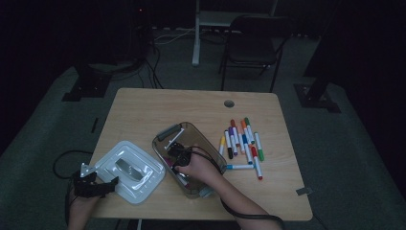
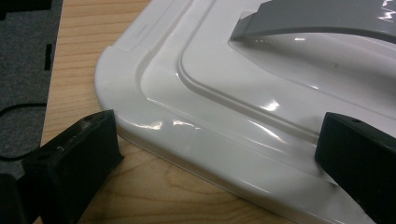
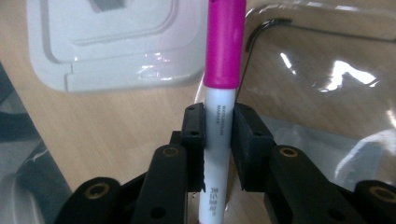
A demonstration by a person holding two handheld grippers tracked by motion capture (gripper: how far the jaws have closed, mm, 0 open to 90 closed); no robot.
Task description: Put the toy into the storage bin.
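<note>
Gripper pinches smooth cylindrical marker.

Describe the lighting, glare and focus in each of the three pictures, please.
High view: dim and underexposed, the floor around the table nearly black. Left gripper view: bright, with glare streaks on the white lid. Right gripper view: well lit, pink marker sharp, reflections on the clear box.

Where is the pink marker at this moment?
In the right gripper view, the pink marker stands clamped between the right gripper's jaws, over the clear box, beside the white lid.
</note>
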